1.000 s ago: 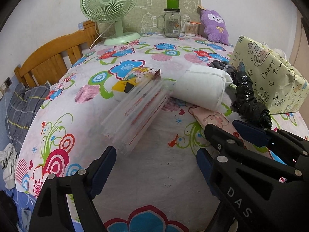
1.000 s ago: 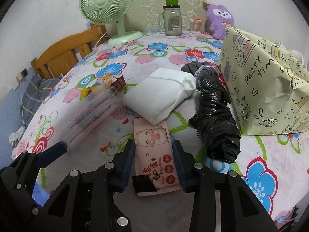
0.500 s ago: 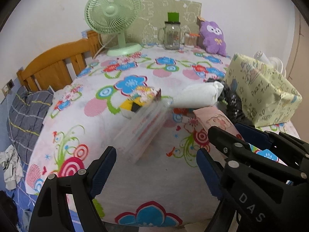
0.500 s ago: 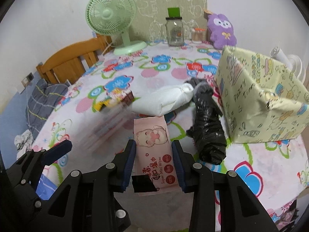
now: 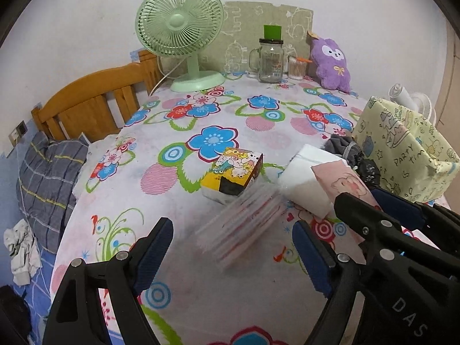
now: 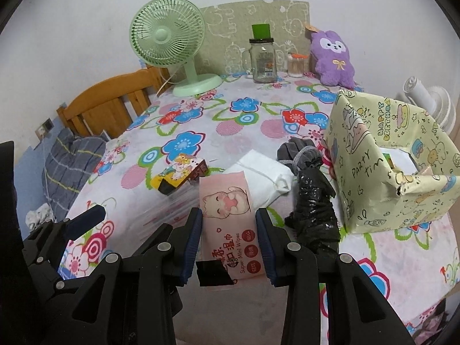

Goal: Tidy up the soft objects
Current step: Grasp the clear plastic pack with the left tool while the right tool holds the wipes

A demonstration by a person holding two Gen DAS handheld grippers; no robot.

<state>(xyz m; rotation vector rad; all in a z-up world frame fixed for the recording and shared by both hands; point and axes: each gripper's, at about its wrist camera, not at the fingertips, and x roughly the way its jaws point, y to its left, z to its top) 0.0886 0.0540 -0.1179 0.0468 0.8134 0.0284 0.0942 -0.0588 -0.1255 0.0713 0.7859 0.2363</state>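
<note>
Left wrist view. We see the left gripper (image 5: 233, 247) with jaws standing wide and nothing between the pads. Ahead, at twelve o'clock from the jaws, a clear ribbed sleeve (image 5: 244, 227) shows blurred; we cannot tell whether it lies on the flowered tablecloth (image 5: 201, 109). Beyond it sits a small cartoon box (image 5: 233, 175), and at one o'clock a white soft pack (image 5: 307, 184). The right gripper's arm crosses at three o'clock, carrying the pink wipes pack (image 5: 342, 184).

Right wrist view. The right gripper (image 6: 228, 244) is closed partway on the pink wipes pack (image 6: 230, 224), both pads pressing its long sides; the pack is lifted clear of the cloth. At one o'clock lies a black plastic bundle (image 6: 313, 212) with a grey cloth (image 6: 299, 152) behind it; at two o'clock stands the party-paper box (image 6: 388, 172), open-topped, with something white already inside.

Progress, as we judge it: one item is in hand; the white pack, black bundle and grey cloth wait on the table. The box looks the likely destination. Most work remains.

Against the earlier frames: both grippers have risen, the table now sits lower and wider in view, and the wipes pack has come off the cloth with the right grip unchanged. The left jaws stay equally wide.
</note>
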